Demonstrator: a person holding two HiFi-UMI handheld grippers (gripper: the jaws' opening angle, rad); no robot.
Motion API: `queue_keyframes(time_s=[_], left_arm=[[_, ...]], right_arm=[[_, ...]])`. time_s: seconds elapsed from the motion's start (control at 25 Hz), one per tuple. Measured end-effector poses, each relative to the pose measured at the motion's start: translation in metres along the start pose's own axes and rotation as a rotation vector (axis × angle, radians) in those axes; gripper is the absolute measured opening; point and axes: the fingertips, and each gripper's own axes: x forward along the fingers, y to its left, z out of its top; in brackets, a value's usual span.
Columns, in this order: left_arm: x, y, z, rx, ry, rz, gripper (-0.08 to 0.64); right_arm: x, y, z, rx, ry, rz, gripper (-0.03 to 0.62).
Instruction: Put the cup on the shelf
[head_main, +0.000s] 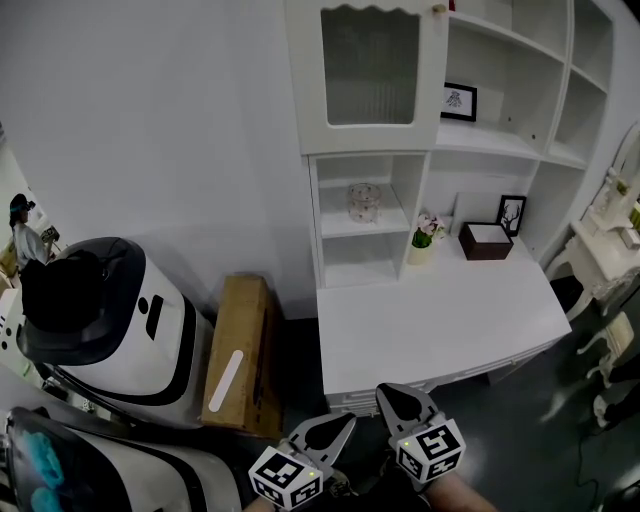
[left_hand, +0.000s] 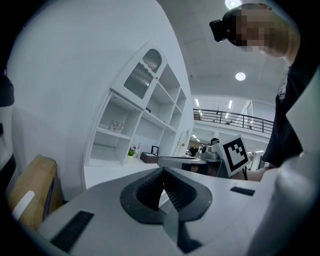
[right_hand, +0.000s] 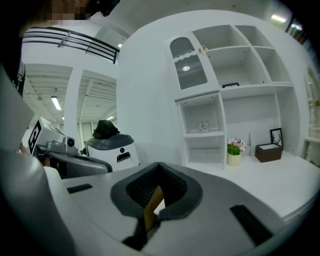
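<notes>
White shelf (head_main: 470, 140) and surface (head_main: 430, 310), clear glass cup (head_main: 364, 202), tan cardboard box (head_main: 243, 340), black-and-white square markers on left gripper (head_main: 347, 420) and right gripper (head_main: 387, 393)

Holding left gripper (head_main: 335, 428) and right gripper (head_main: 398, 398) low and near, side by side, left just nearer, both jaws pressed together on nothing, marker cubes facing up, tips pointing far

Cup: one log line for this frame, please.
cup: on cubby shelf, not held | left tongs: shut, empty, low before desk | right tongs: shut, empty, beside left
</notes>
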Motion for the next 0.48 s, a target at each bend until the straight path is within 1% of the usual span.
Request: queue_keyframes(time_s=[0.48], left_arm=[[0.0077, 0.0023, 0.0, -0.005, 0.0, -0.003, 0.005]], right_arm=[[0.003, -0.005, 0.0005, -0.007, 0.005, 0.008, 0.003]])
